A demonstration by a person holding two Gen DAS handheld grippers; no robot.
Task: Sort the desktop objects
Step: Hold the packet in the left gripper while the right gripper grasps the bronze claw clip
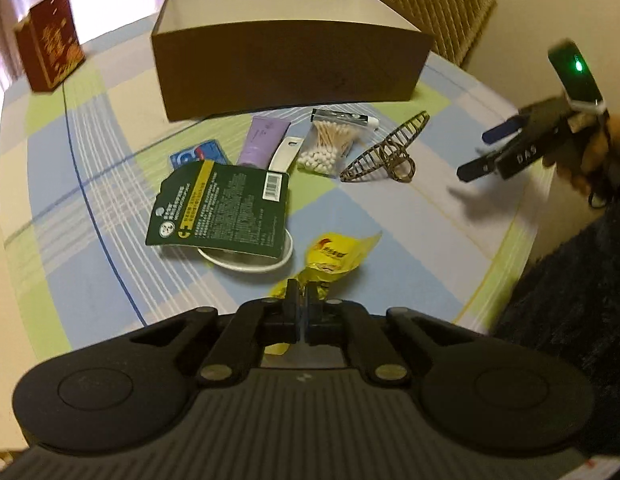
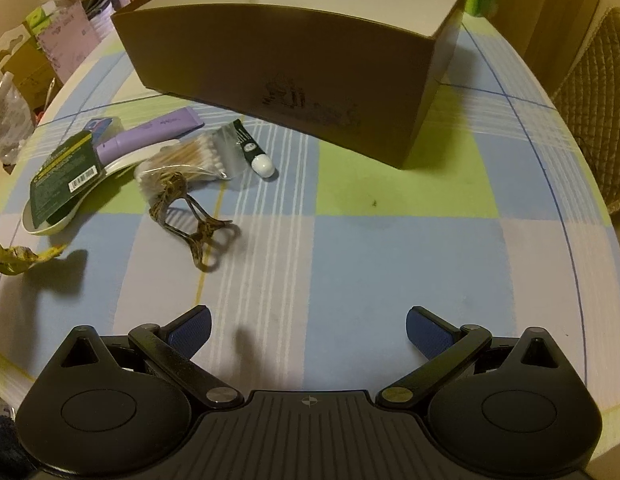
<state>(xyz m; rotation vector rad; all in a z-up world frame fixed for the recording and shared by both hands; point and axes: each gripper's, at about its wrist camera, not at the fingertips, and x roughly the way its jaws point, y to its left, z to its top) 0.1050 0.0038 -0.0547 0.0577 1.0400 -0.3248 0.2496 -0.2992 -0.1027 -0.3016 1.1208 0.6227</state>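
My left gripper [image 1: 300,294] is shut on the lower end of a crinkled yellow snack packet [image 1: 333,254]. In the right wrist view the yellow packet [image 2: 14,260] hangs above its own shadow at the far left edge. An open brown box [image 1: 286,68] with a white inside stands at the back of the table, also large in the right wrist view as the brown box [image 2: 290,80]. My right gripper [image 2: 308,328] is open over bare tablecloth with nothing between its blue pads [image 2: 192,330]. The left wrist view shows the right gripper [image 1: 483,152] at the right, held by a hand.
In front of the box lie a green-black packet [image 1: 222,208] on a white dish [image 1: 246,266], a purple tube [image 1: 262,140], a blue card [image 1: 198,154], bagged cotton swabs [image 1: 325,148], a black tube [image 1: 345,118] and a hair claw [image 1: 389,152]. A red box [image 1: 50,56] stands far left. A chair [image 2: 597,100] is beyond the table's edge.
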